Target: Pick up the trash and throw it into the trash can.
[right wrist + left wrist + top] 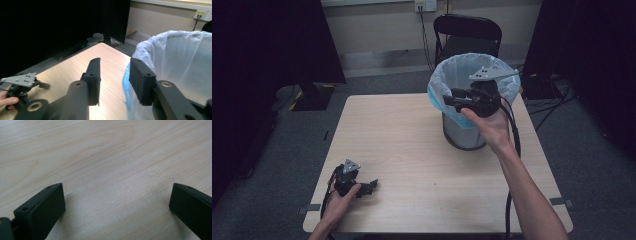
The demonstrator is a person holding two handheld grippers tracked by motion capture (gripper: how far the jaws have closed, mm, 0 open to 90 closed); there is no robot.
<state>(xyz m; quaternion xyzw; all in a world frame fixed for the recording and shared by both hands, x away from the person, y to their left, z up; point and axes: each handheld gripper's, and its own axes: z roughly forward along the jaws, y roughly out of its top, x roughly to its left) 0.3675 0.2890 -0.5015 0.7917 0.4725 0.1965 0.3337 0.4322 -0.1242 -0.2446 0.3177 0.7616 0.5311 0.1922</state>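
Note:
A grey waste bin (462, 134) lined with a pale blue plastic bag (458, 70) stands on the right half of the wooden table (397, 140). My right gripper (448, 100) is held up at the bin's near rim, pointing left, open with nothing between its jaws. In the right gripper view the right gripper (115, 63) has its jaws apart just beside the bag's rim (175, 55). My left gripper (371, 185) rests on the table near the front left corner. Its jaws stand wide open over bare wood (117, 202). The left gripper (41, 86) also appears far off in the right gripper view.
A black folding chair (467, 32) stands behind the table. Dark curtains (267, 40) hang at both sides. Cables (557, 102) lie on the floor to the right, and a wall outlet (425, 5) sits at the back.

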